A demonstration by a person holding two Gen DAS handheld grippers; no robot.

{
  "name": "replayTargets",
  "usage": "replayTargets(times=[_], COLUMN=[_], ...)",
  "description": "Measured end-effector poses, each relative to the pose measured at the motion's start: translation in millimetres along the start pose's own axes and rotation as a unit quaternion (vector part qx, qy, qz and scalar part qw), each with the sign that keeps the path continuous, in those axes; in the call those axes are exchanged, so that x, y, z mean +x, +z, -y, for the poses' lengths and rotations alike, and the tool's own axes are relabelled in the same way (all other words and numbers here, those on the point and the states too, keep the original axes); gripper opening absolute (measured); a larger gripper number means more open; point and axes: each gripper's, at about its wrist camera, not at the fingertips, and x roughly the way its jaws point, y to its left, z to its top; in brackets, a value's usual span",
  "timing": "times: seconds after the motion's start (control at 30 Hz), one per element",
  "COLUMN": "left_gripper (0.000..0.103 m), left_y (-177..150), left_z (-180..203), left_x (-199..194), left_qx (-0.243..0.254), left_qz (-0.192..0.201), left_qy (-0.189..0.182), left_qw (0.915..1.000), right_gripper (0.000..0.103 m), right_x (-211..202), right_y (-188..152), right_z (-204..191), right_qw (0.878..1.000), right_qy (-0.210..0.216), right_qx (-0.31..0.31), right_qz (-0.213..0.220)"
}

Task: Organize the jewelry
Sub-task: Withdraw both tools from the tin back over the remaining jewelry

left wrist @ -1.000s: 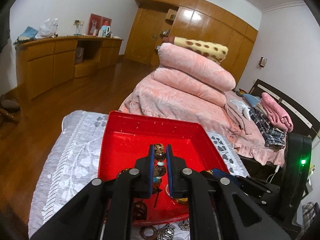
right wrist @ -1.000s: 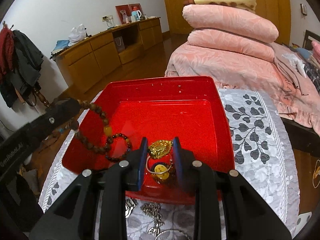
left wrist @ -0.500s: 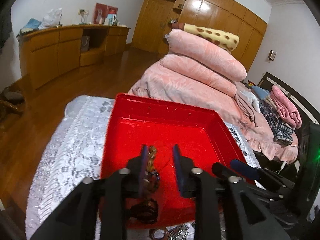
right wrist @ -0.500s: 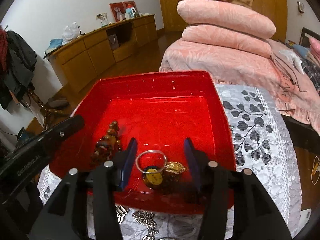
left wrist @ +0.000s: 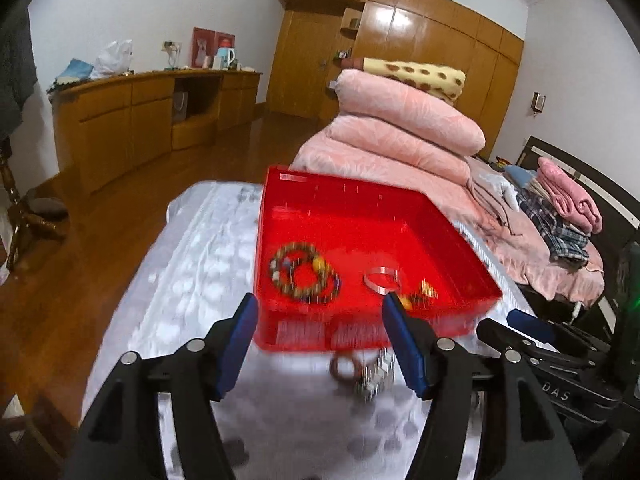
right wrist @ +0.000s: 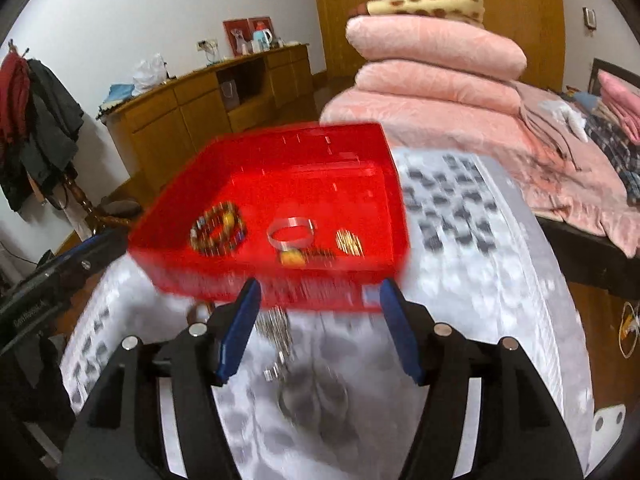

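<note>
A red tray [left wrist: 352, 204] [right wrist: 320, 148] stands on a white patterned cloth. In it lie a coiled brown bead bracelet [left wrist: 304, 272] [right wrist: 218, 228], a silver bangle [left wrist: 382, 280] [right wrist: 290, 232] and small gold pieces [left wrist: 426, 290] [right wrist: 348, 240]. My left gripper [left wrist: 320, 332] is open and empty, just short of the tray's near wall. My right gripper [right wrist: 318, 320] is open and empty, also short of the near wall. A brown ring and a metal chain [left wrist: 368, 372] [right wrist: 280, 328] lie on the cloth between the fingers. Both views are blurred.
The cloth-covered table [left wrist: 192, 264] [right wrist: 480, 240] drops off to a wooden floor on the left. A bed with pink quilts [left wrist: 400, 120] stands behind the tray. The other gripper shows at right in the left view [left wrist: 532, 328] and at left in the right view [right wrist: 60, 272].
Both grippers have opened wide and pulled back out of the tray. The bead bracelet and the bangle with gold pieces, held a second ago, now lie in the tray.
</note>
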Motion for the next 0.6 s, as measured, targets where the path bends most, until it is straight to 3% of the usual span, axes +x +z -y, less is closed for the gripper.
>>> replayTargets(times=[0.33, 0.6], left_gripper=[0.064, 0.068], left_y=[-36, -55], left_z=[3, -1], left_x=[-2, 1], left_qx=[0.002, -0.002], left_qz=[-0.033, -0.06], left_qy=[0.011, 0.015], left_qw=[0.9994, 0.9981], right_gripper=[0.062, 0.065], right_x=[8, 14], right_y=[-43, -52], right_z=[-2, -11], right_qw=[0.999, 0.998], right_qy=[0.0, 0.002], right_qx=[-0.013, -0.026], right_qz=[-0.049, -0.064])
